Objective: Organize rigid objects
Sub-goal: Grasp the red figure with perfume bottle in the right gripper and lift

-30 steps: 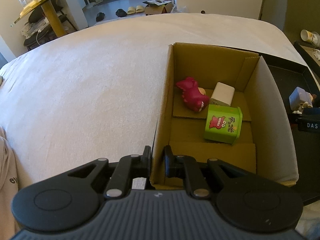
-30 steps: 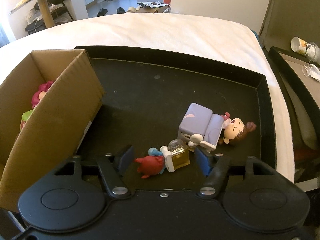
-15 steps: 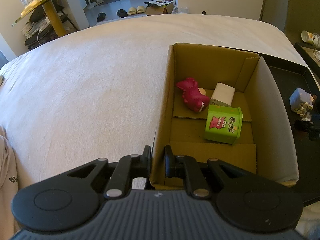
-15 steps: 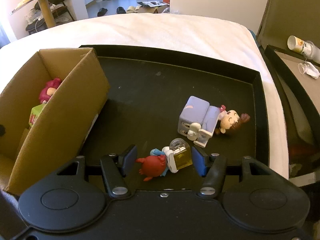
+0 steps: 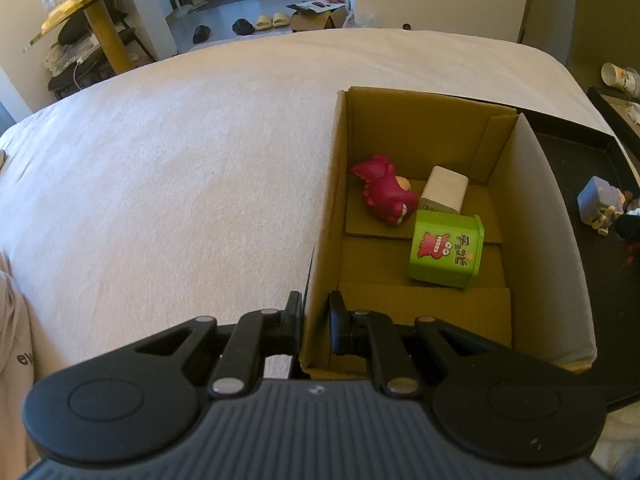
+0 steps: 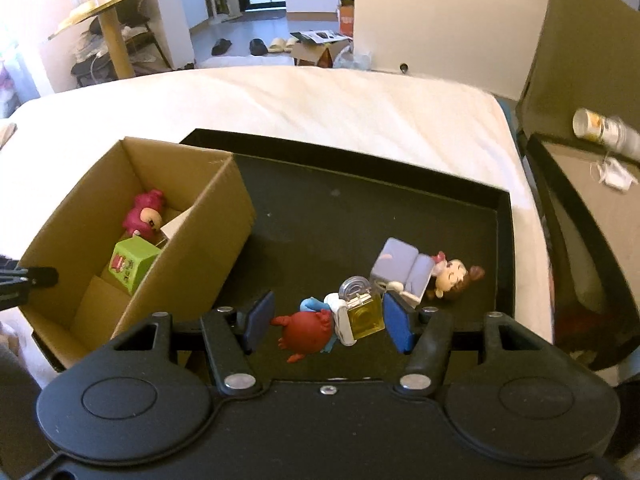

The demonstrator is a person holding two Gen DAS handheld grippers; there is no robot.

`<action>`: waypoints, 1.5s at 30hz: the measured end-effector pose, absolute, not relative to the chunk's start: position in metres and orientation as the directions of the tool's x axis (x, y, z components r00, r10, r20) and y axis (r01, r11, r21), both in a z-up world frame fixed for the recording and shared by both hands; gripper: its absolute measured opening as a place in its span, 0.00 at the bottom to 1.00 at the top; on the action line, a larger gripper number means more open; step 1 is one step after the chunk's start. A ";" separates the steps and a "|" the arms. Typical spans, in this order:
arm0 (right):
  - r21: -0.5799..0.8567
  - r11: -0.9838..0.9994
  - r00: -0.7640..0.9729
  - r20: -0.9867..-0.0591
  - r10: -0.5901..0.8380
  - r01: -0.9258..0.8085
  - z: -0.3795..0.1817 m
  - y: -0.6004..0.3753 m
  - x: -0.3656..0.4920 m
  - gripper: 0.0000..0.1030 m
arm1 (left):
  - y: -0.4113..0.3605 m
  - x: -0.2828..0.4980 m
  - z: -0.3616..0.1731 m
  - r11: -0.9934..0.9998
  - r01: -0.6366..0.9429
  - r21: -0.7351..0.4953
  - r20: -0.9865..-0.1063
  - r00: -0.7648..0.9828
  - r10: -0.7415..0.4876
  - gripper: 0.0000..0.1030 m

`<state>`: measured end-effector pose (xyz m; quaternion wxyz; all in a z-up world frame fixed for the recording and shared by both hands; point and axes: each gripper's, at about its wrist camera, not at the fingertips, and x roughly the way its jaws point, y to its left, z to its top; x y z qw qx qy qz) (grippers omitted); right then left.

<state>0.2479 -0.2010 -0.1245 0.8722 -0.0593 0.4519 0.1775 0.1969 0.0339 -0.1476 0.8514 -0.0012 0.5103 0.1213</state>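
My left gripper [image 5: 315, 316] is shut on the near left wall of the open cardboard box [image 5: 322, 240], which holds a magenta plush toy [image 5: 382, 194], a white block [image 5: 444, 189] and a green tin [image 5: 444, 250]. My right gripper [image 6: 326, 320] is open, its blue pads on either side of a red and blue figure [image 6: 310, 330] and a yellow perfume bottle [image 6: 362, 310], which seem lifted above the black tray [image 6: 505, 216]. A lavender sofa toy with a doll [image 6: 416, 274] lies on the tray just beyond. The box [image 6: 208, 256] stands at the tray's left.
The tray and box sit on a white bed [image 5: 160, 168]. A second black tray [image 6: 568, 208] with a paper cup [image 6: 600, 128] is on the right. Shoes and a cardboard box lie on the floor [image 6: 304, 44] beyond the bed.
My right gripper has risen and pulled back, with the red figure and bottle staying between its pads and nearing the right pad. The left gripper still holds the box wall, unmoved.
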 end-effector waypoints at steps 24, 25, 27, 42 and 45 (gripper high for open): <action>0.013 0.897 0.586 -0.753 0.300 -0.443 -0.067 -0.161 0.245 0.57 | 0.041 0.193 -0.145 0.975 -0.210 0.079 -0.869 0.464 0.171 0.10; 0.013 0.895 0.586 -0.751 0.303 -0.447 -0.065 -0.159 0.245 0.57 | 0.041 0.192 -0.145 0.975 -0.210 0.078 -0.869 0.465 0.169 0.10; 0.010 0.890 0.586 -0.749 0.310 -0.457 -0.063 -0.153 0.244 0.57 | 0.042 0.192 -0.145 0.975 -0.210 0.074 -0.868 0.467 0.167 0.10; -0.008 0.854 0.569 -0.749 0.339 -0.520 -0.060 -0.114 0.240 0.57 | 0.046 0.191 -0.144 0.976 -0.215 0.037 -0.867 0.479 0.139 0.10; -0.012 0.849 0.566 -0.750 0.341 -0.528 -0.060 -0.109 0.239 0.57 | 0.047 0.191 -0.144 0.977 -0.212 0.034 -0.865 0.482 0.135 0.10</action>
